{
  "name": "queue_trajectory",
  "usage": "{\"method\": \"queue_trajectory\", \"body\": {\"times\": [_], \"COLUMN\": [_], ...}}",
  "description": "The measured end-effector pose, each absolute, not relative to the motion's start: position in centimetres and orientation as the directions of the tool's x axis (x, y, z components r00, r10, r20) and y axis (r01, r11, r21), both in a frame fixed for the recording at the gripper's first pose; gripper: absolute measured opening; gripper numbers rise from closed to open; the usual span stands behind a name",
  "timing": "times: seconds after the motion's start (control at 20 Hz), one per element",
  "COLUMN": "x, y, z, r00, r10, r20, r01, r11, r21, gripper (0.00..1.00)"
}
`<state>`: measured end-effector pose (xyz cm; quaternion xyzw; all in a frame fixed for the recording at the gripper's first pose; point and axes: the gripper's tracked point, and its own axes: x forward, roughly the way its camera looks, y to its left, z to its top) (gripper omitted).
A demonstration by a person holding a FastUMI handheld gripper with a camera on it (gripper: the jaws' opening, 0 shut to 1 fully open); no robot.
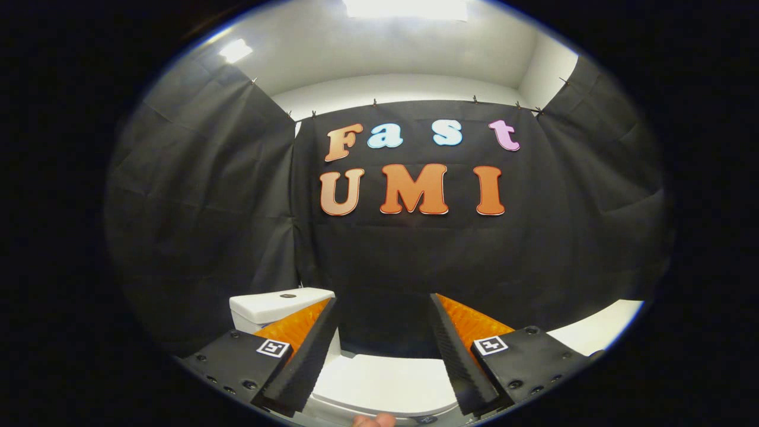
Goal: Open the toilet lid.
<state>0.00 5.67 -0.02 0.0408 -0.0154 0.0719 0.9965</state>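
Note:
A white toilet stands low in front of the black cloth wall. Its lid (385,382) lies flat and closed, seen between and below my two fingers. The white tank (276,307) with a dark flush button on top rises behind the left finger. My gripper (384,305) is open, held above the lid with nothing between its fingers. The front part of the lid is hidden under the gripper body.
Black cloth walls close in at the back and on both sides. A white surface (599,335) shows low at the right, beyond the right finger. A fingertip of a person's hand (373,420) peeks in at the very bottom. Ceiling lights glow overhead.

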Motion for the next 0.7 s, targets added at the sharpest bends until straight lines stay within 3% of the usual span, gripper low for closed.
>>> {"method": "queue_trajectory", "body": {"times": [0.4,0.7], "x": [1.7,2.2], "y": [4.2,1.0], "z": [-7.3,-16.2], "r00": [0.983,0.990], "r10": [0.179,0.131], "r20": [0.029,-0.057], "r01": [-0.173,-0.076], "r11": [0.873,0.819], "r21": [0.457,0.569], "gripper": [0.98,0.99]}}
